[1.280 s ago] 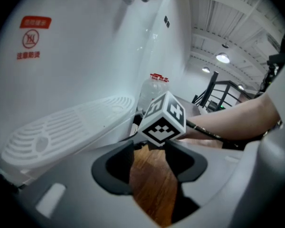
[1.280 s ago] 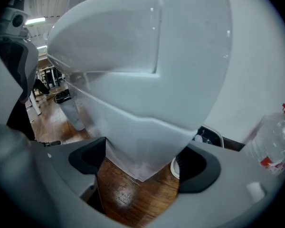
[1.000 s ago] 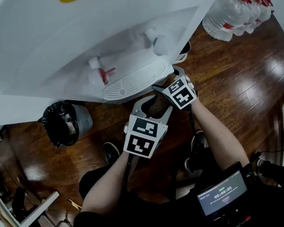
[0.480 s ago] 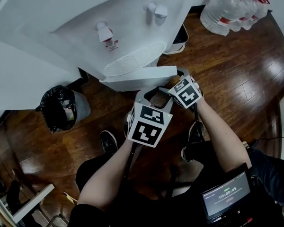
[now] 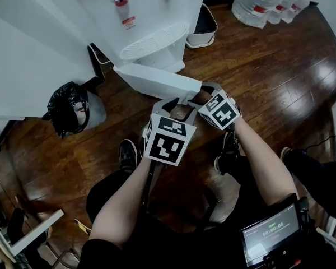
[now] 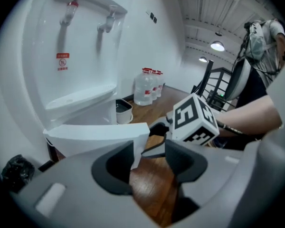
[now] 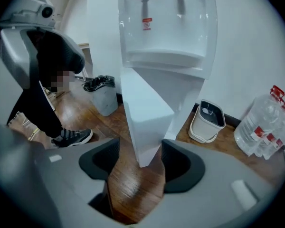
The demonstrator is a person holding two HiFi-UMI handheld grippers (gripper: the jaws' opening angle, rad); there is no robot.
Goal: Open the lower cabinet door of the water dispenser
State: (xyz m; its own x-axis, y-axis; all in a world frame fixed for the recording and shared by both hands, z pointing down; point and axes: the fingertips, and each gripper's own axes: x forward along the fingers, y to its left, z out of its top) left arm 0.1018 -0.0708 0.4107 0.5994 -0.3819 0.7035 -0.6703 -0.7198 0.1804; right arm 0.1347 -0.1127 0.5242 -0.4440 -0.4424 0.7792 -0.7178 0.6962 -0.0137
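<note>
The way straight ahead is blocked by the swung-out white lower cabinet door point(image 5: 157, 82), which juts from the tall white water dispenser point(image 5: 151, 15) over the dark wooden floor point(image 5: 280, 77). On the left, passage is narrowed by a black-bagged waste bin point(image 5: 67, 114). On the right, a small white bucket point(image 5: 203, 24) stands just beside the dispenser. Past it, open floor is left up to the clear plastic water bottles point(image 5: 269, 1).
</note>
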